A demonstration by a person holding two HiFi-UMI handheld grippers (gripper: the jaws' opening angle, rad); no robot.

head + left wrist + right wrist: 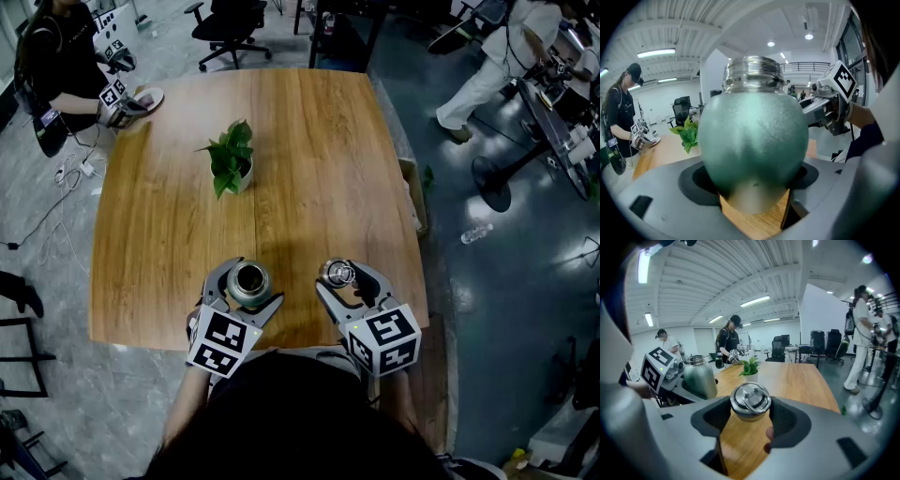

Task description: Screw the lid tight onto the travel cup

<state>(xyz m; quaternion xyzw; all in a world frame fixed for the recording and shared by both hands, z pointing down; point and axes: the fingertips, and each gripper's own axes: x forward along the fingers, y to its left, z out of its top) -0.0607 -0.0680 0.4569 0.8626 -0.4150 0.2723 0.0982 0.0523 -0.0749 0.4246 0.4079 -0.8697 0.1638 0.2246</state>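
Jaws shut | left gripper — travel cup | right gripper — lid

Two grey two-jaw grippers with curved jaws and dark inner pads are shown: the left gripper and the right gripper. A white cube printed with black square markers is mounted on each, the left cube and the right cube. Dark clothing is worn.
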